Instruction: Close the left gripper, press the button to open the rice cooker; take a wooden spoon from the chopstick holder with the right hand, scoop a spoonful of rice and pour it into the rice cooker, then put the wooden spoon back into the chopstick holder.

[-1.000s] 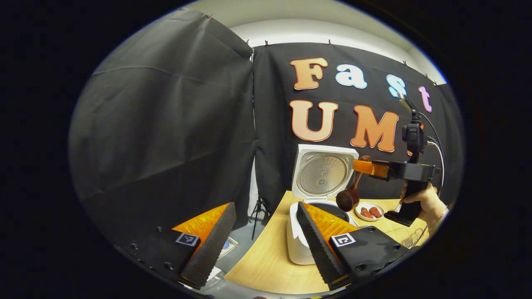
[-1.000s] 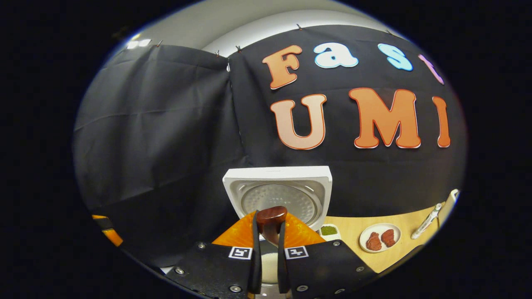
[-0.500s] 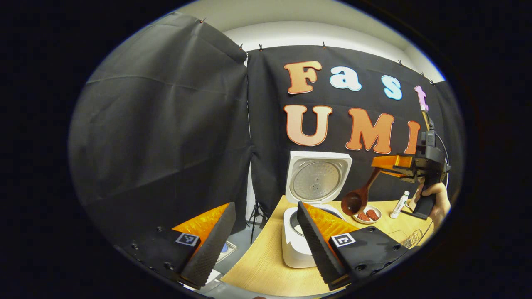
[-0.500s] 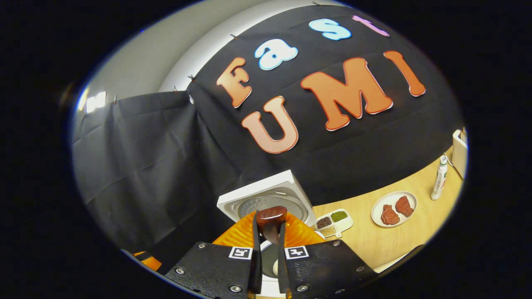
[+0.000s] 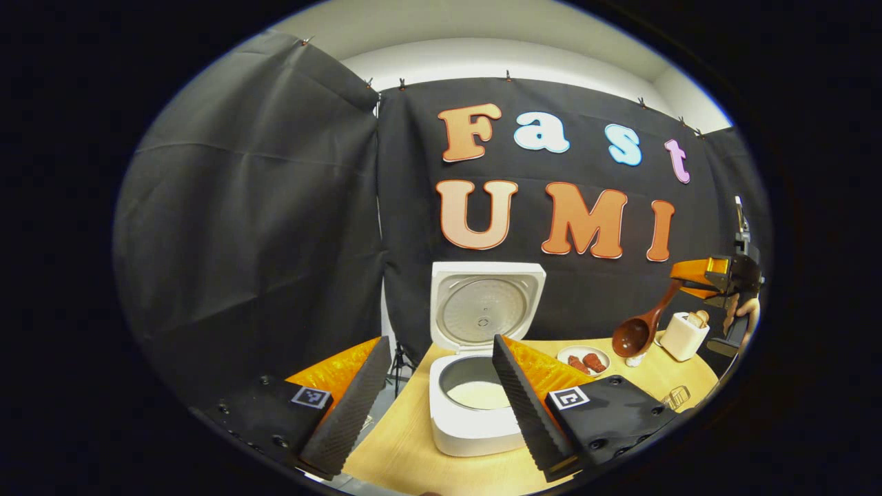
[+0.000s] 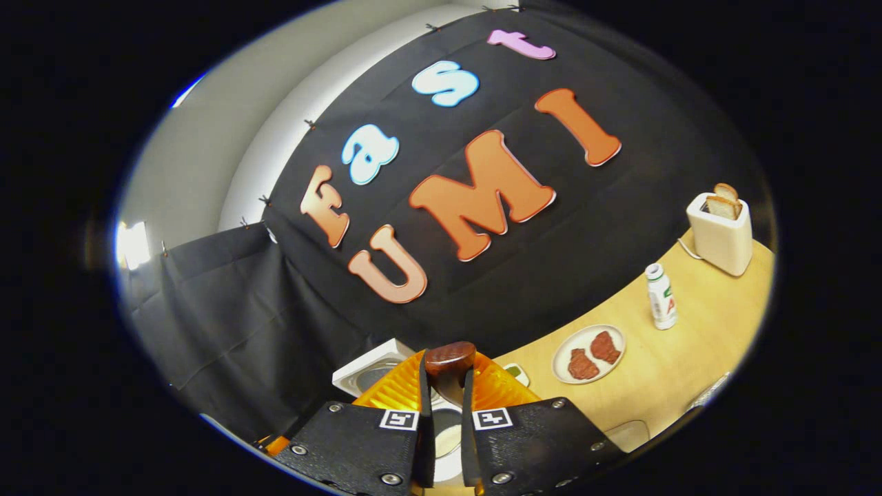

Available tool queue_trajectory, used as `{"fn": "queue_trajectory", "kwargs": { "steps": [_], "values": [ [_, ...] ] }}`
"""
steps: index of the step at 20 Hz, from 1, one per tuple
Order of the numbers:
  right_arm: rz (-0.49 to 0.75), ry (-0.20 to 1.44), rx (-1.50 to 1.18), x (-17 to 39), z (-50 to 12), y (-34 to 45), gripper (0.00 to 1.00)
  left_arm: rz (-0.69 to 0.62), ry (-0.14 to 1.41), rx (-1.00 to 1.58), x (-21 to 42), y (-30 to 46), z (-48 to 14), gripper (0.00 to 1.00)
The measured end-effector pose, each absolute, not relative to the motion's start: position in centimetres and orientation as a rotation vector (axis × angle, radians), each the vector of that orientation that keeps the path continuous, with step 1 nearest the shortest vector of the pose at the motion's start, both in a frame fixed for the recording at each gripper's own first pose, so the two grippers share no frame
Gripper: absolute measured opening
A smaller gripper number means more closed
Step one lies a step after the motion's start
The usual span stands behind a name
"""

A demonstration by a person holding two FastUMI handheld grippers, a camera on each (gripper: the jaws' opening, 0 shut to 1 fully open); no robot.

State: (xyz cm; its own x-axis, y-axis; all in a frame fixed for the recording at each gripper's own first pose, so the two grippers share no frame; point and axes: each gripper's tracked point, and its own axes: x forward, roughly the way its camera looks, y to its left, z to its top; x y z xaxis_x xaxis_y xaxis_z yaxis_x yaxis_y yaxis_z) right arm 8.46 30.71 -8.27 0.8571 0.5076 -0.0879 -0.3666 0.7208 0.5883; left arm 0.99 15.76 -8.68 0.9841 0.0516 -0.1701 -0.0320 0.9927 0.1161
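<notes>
The white rice cooker (image 5: 475, 413) stands on the wooden table (image 5: 413, 455) with its lid (image 5: 486, 306) raised and pale rice in the pot. My left gripper (image 5: 437, 389) hangs open in front of it, nothing between its fingers. At the far right of the left gripper view, my right gripper (image 5: 689, 272) holds the dark wooden spoon (image 5: 637, 331) by its handle, bowl hanging low over the table. In the right gripper view, my right gripper (image 6: 445, 386) is shut on the wooden spoon's handle end (image 6: 449, 362). The cooker's lid edge (image 6: 365, 368) peeks out behind it.
A plate with two pieces of meat (image 6: 589, 353), a small bottle (image 6: 661, 297) and a white toaster with bread (image 6: 720, 231) stand along the table's back. A small tray of grains (image 6: 515, 373) lies beside the cooker. A clear container's rim (image 5: 675, 397) shows near the front right.
My right gripper has carried the spoon away from the cooker to the right and tilted. The left gripper view has swung right, bringing the cooker's pot fully into sight.
</notes>
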Motion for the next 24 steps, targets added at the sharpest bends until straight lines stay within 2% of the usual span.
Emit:
{"fn": "queue_trajectory", "kwargs": {
  "steps": [6,12,19,24],
  "values": [
    [0.307,0.207,0.637,8.1,-9.2,18.3,0.14,-0.023,0.172,0.123,2.5,10.9,-9.1,1.0],
    [0.174,0.195,0.677,6.1,-11.6,9.8,0.14,-0.055,0.183,0.12,2.6,8.4,-9.7,0.99],
    [0.069,0.229,0.713,4.2,-16.7,3.8,0.14,-0.048,0.181,0.119,2.5,7.3,-9.6,1.0],
    [0.011,0.299,0.758,3.7,-22.6,2.1,0.14,-0.056,0.164,0.144,2.4,6.2,-9.3,0.99]
  ]
}}
